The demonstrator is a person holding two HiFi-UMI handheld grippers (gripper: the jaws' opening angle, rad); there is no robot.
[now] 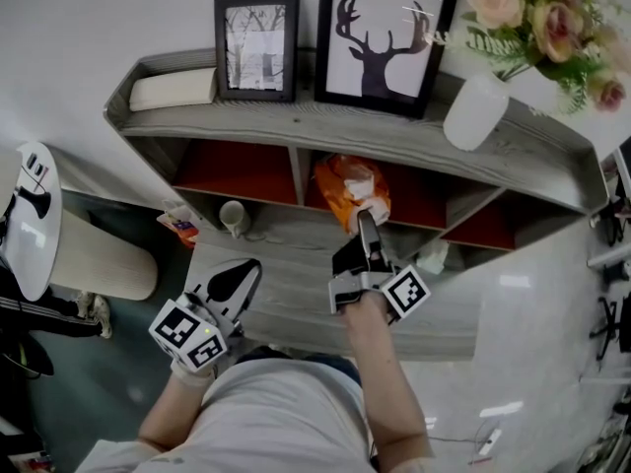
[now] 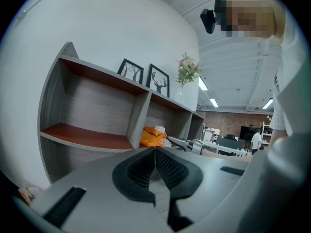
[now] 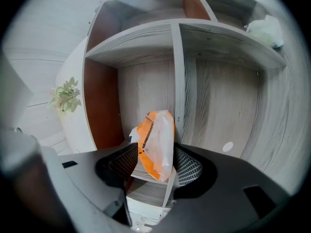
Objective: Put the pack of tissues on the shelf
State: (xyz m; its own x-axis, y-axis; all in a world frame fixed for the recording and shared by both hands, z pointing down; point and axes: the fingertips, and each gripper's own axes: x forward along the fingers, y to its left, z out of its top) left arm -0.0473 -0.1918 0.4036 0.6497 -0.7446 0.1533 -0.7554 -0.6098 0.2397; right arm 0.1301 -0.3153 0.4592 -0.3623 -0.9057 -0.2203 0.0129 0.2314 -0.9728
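Right gripper is wide open, tissue pack standing loose between its jaws (long axis parallel to the pads); left gripper closed, empty.

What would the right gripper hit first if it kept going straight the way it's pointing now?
The pack of tissues: it sits right between the right gripper's open jaws, in the shelf's middle compartment. Past it would probably come the compartment's back panel.
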